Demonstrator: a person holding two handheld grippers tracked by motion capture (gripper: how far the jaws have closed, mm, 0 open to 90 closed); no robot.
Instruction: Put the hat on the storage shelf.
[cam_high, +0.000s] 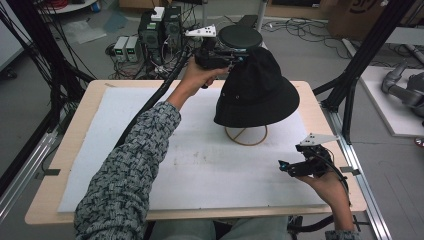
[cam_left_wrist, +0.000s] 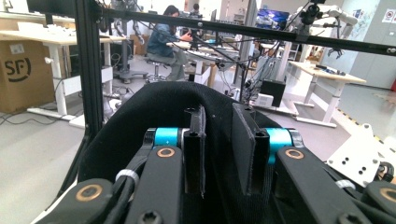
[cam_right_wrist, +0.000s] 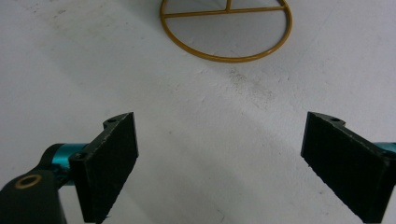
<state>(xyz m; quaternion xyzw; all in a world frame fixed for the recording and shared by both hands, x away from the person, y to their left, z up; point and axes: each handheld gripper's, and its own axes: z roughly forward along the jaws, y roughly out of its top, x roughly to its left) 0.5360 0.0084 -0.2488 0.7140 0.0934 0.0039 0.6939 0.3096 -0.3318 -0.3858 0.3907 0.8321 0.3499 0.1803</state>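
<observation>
The left fingers (cam_left_wrist: 219, 149) stand slightly parted at the crown of the black hat (cam_high: 257, 90), cloth between them. Hat sits on a gold stand (cam_high: 246, 136). Right fingers (cam_right_wrist: 219, 163) gape wide near the stand, holding nothing.

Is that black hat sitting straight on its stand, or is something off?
The hat sits lopsided: its brim dips toward the left hand-held gripper at its crown, and the stand's gold ring base pokes out under the near edge.

Open mat (cam_high: 200, 165) before hat (cam_high: 257, 90) and stand (cam_high: 246, 136)
</observation>
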